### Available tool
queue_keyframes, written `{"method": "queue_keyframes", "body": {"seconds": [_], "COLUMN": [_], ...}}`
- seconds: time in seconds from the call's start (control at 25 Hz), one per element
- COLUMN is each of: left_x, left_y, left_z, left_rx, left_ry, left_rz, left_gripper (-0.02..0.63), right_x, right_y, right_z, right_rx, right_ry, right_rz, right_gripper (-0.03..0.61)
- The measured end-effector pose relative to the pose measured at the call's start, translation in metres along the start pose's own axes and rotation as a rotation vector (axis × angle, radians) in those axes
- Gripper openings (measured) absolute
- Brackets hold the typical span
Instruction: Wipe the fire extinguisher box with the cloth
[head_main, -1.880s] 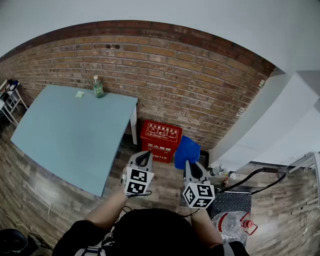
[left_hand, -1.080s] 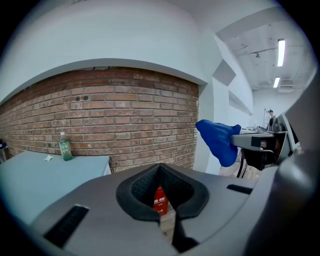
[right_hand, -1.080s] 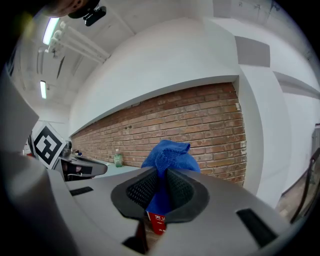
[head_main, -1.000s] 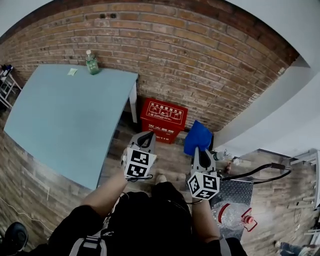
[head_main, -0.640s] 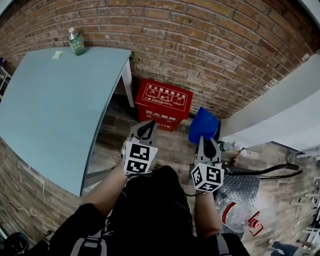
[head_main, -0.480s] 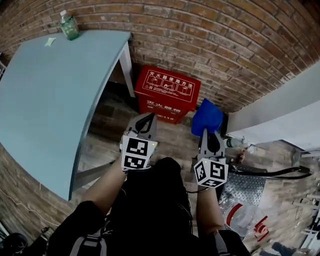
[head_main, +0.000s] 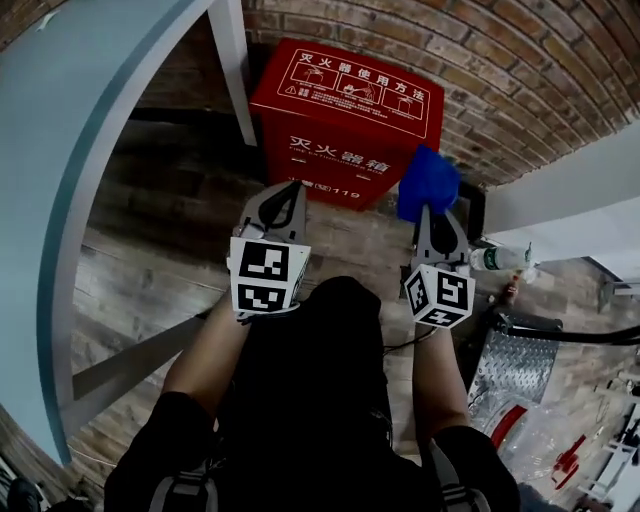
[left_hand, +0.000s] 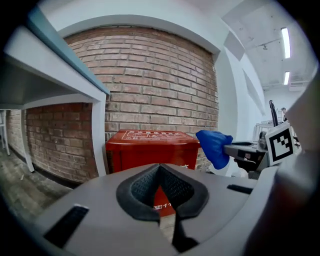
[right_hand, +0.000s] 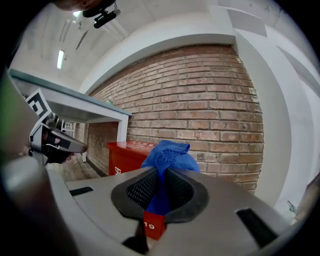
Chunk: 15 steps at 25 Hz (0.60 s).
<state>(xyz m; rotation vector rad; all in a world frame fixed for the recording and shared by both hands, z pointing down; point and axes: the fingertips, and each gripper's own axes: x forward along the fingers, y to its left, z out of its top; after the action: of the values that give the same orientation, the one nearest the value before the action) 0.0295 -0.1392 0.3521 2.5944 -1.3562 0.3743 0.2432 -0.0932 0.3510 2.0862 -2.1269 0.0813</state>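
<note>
Red box (head_main: 345, 110) reads "119" on its near face. My right gripper (head_main: 436, 212) pinches the cloth (head_main: 427, 183); my left gripper (head_main: 288, 192) has its jaws together, empty.

Both forearms are reaching forward side by side. The left gripper (head_main: 288, 195) is pointing ahead, jaws pressed together on nothing, and the right gripper (head_main: 433, 218) is pinching the cloth (head_main: 428, 182).

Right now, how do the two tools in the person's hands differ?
The left tool is shut on nothing, while the right tool is shut on a blue cloth. The left tool points at the front of the red fire extinguisher box; the right tool points past the box's right edge. Both carry a black-and-white marker cube.
</note>
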Motion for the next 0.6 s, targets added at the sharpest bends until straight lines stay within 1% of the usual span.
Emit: {"method": "queue_keyframes", "body": {"seconds": [0.12, 0.2, 0.32, 0.44, 0.6], "left_x": [-0.002, -0.004, -0.003, -0.002, -0.006], "left_y": [0.004, 0.005, 0.006, 0.003, -0.002], "left_z": [-0.023, -0.036, -0.050, -0.054, -0.058], "left_rx": [-0.020, -0.062, -0.115, -0.094, -0.073], "left_ry": [0.008, 0.022, 0.034, 0.027, 0.025], "left_rz": [0.009, 0.015, 0.016, 0.022, 0.023], "left_gripper": [0.006, 0.006, 0.006, 0.006, 0.006], "right_x": [0.015, 0.024, 0.044, 0.063, 0.081], "right_y": [0.009, 0.016, 0.022, 0.017, 0.006], "right_z": [-0.018, -0.024, -0.031, -0.037, -0.043], "right_rx": [-0.002, -0.012, -0.058, -0.077, -0.042], "right_ry": [0.010, 0.020, 0.041, 0.056, 0.075], "right_rz": [0.013, 0.029, 0.039, 0.026, 0.005], "right_gripper": [0.048, 0.048, 0.048, 0.048, 0.048]}}
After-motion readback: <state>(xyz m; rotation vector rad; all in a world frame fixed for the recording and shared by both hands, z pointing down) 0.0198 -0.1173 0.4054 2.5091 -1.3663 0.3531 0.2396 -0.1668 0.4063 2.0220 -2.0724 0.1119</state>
